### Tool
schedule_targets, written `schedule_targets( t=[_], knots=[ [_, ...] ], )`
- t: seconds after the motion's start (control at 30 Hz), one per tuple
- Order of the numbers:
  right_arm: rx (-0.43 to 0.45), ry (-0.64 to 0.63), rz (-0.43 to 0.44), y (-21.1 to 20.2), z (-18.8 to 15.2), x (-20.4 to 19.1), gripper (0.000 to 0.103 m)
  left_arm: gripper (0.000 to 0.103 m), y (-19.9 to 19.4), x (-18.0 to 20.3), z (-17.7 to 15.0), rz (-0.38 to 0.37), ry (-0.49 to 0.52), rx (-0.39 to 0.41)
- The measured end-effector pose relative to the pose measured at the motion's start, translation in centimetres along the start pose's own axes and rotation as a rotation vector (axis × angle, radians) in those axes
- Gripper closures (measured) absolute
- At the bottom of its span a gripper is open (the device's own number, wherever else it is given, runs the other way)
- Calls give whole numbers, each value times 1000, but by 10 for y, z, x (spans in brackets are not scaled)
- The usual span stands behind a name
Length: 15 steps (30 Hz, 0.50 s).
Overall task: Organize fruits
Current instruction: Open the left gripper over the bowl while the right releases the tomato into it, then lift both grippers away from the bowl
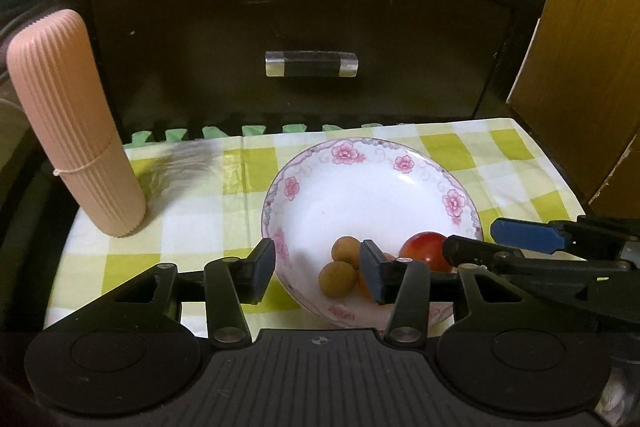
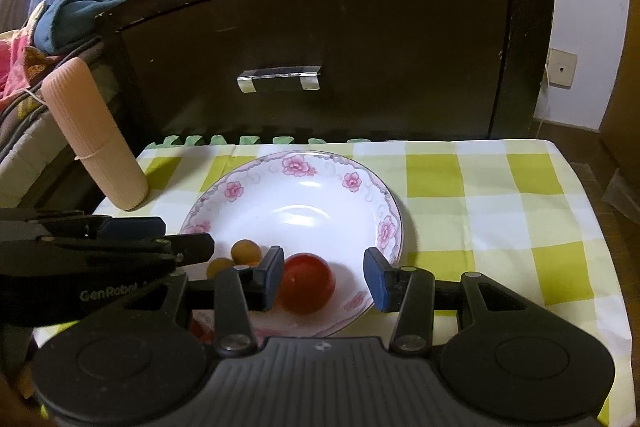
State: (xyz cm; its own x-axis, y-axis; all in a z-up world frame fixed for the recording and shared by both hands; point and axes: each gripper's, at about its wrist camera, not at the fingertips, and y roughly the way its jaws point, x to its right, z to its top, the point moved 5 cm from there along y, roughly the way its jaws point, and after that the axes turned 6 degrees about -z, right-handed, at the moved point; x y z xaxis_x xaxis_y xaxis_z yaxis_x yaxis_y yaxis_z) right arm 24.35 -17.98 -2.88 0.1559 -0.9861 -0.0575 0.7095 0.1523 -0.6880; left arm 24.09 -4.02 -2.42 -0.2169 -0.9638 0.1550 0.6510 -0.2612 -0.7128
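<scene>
Both claws, left and right, part-open, empty; tomato between right's pads: soft, slick, take its middle gently.

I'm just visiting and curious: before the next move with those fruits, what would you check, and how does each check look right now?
1. Fruits sit inside the flowered plate: ok, red fruit and two small brown fruits are in it.
2. Left gripper empty: ok, jaws apart, nothing pinched.
3. Right gripper empty: ok, jaws apart, red fruit lies below them.
4. Grippers apart from each other: cannot tell, they crowd close.
5. Pink ribbed case stable: not ok, it leans.
</scene>
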Motion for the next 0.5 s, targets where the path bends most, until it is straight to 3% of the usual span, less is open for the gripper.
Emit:
schedule_targets(
  t=[0.5],
  knots=[
    [-33,0,19,-21,-26,-11,61,43,-23,-5,-17,-1,4,-15]
  ],
)
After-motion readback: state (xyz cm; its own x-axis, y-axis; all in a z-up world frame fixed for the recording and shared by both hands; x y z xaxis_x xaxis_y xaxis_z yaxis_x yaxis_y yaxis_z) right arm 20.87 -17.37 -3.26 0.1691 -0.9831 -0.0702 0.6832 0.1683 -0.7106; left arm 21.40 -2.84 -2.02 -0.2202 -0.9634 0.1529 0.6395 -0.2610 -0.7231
